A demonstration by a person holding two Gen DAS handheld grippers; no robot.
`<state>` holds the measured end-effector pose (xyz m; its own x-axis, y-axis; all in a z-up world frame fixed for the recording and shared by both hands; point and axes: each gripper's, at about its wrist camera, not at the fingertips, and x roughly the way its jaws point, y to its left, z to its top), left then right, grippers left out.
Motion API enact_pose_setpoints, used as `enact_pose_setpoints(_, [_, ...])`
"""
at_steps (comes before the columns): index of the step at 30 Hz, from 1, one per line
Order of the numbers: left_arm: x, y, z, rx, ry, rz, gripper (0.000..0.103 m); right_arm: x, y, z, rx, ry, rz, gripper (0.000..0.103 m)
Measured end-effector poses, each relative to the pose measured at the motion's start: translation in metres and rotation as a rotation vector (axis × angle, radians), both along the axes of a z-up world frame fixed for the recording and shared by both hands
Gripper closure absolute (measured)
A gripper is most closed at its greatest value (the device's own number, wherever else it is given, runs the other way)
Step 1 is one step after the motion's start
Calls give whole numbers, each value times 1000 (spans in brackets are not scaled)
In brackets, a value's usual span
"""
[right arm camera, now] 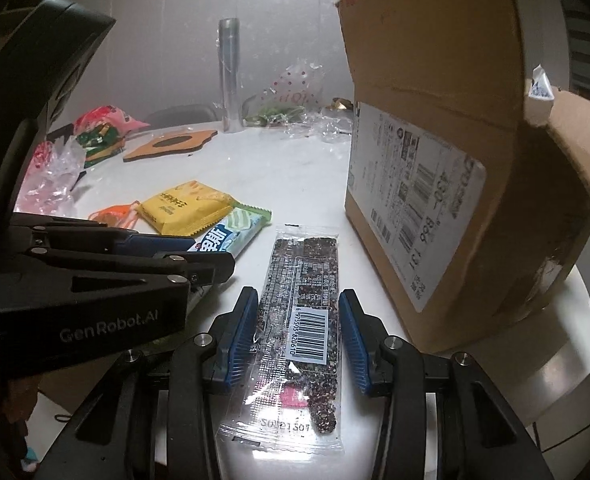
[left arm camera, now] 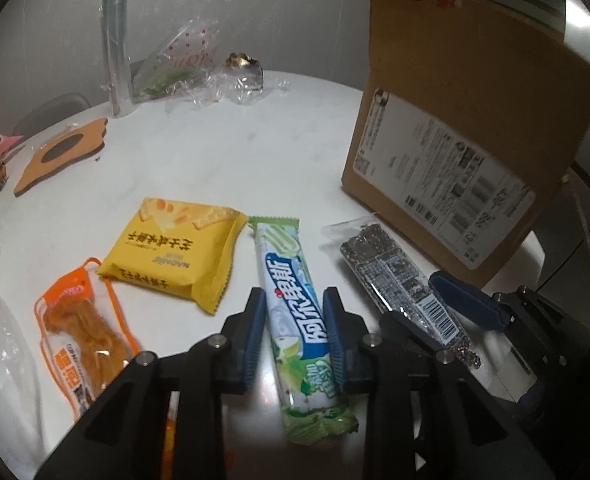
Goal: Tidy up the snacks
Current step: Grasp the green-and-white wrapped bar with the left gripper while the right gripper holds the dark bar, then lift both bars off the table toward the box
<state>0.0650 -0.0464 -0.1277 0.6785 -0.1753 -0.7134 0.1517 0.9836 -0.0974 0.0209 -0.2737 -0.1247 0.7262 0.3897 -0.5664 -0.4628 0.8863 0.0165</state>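
Note:
A green and white snack bar [left arm camera: 295,320] lies lengthwise on the white table [left arm camera: 215,152], and my left gripper [left arm camera: 295,320] is shut on its sides. To its right lies a dark seed bar in a clear wrapper [right arm camera: 299,320]. My right gripper [right arm camera: 299,328] straddles it, and the blue pads [right arm camera: 241,332] touch the wrapper's two long edges. The seed bar [left arm camera: 407,284] and the right gripper [left arm camera: 451,320] also show in the left wrist view. A yellow cracker pack [left arm camera: 171,252] and an orange pack [left arm camera: 79,328] lie to the left.
An open cardboard box [right arm camera: 435,160] with a shipping label stands on the table right of the bars, its flaps up. At the back are a clear roll [left arm camera: 115,48], crumpled cellophane [left arm camera: 183,68] and a wooden board [left arm camera: 59,152]. More snack bags [right arm camera: 99,132] lie far left.

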Motion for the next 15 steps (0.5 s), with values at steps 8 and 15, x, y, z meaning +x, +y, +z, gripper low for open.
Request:
enact_pose_setpoints(8, [-13,25,19,10,-48,12,96,-10,0,26,57,-14,66,65])
enact_pose_setpoints(15, [-4,21,-4,34,15,-17,75,-5,9,20,30,9,70,65])
